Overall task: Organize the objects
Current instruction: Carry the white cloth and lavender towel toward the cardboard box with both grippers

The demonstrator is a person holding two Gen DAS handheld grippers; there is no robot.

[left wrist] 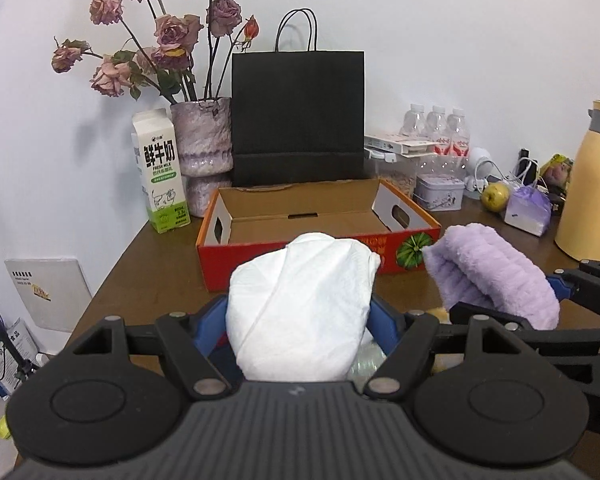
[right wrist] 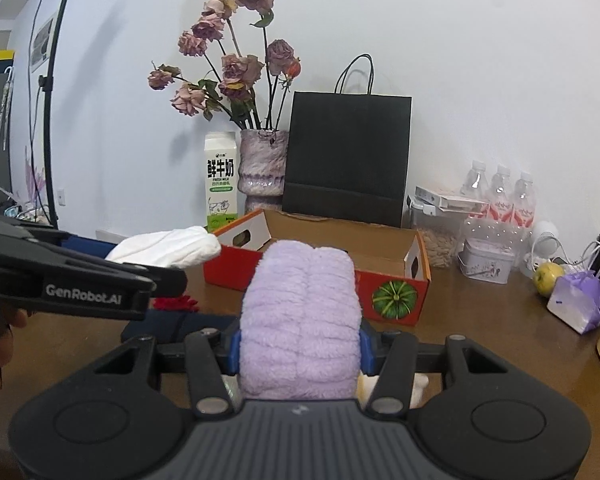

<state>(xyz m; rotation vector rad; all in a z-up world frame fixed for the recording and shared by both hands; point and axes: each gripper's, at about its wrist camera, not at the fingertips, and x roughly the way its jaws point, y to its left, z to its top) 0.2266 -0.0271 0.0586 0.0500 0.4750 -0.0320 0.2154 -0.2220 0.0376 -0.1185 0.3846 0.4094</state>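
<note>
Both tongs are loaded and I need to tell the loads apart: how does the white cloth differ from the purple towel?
The white cloth is thin and smooth with creases; the purple towel is thick, fluffy and ribbed. The cloth sits in the left tongs, the towel in the right tongs. Shared: both are folded bundles, gripped and held short of the open cardboard box.

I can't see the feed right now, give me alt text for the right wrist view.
The right gripper is shut on a folded purple towel, held above a brown table in front of an open, empty red box. At left, the left gripper holds a white cloth near the box's corner.
</note>
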